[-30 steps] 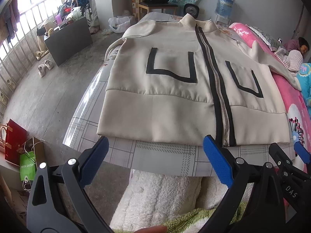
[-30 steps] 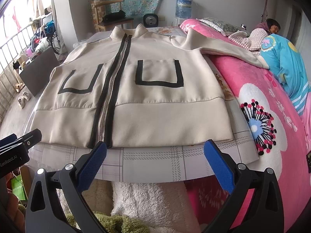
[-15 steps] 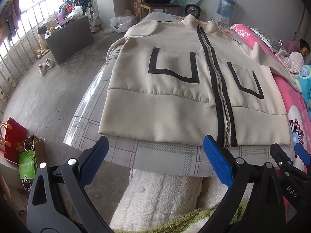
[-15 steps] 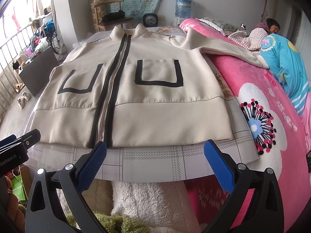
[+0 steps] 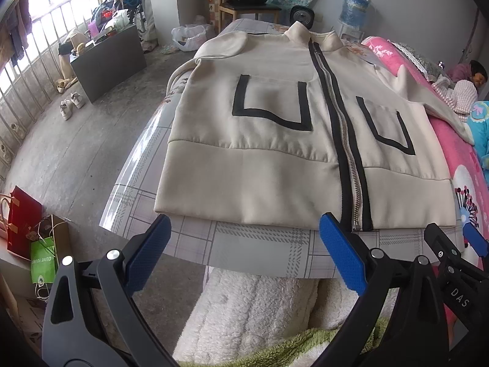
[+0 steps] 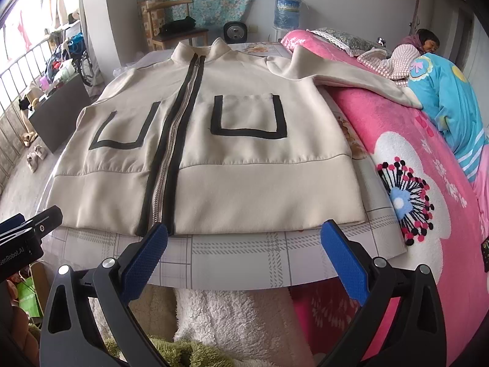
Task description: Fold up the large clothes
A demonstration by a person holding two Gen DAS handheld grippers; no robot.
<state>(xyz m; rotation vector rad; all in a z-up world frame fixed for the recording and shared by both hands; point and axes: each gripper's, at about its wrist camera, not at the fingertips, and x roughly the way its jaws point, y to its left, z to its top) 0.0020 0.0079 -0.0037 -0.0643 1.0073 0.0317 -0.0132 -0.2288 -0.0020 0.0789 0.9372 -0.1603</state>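
Note:
A cream zip-up jacket [image 5: 275,159] with black zipper trim and two black-outlined pockets lies flat, front up, on a checked table cover [image 5: 259,244]; it also shows in the right wrist view [image 6: 244,183]. Its right sleeve [image 6: 351,79] stretches out onto the pink blanket. The left sleeve looks folded in near the shoulder. My left gripper [image 5: 244,238] is open and empty, just short of the hem's left half. My right gripper [image 6: 244,241] is open and empty, just short of the hem's right half. Each gripper's edge shows in the other's view.
A pink flowered blanket [image 6: 412,183] covers the bed on the right, where a person [image 6: 428,42] lies. A white fluffy cloth [image 5: 250,312] hangs below the table's near edge. On the left are bare floor, a dark cabinet [image 5: 107,58], shopping bags [image 5: 27,223], and a chair [image 5: 244,3] behind.
Both grippers have crept slightly closer to the jacket's hem. The jacket has not moved and both grippers stay open.

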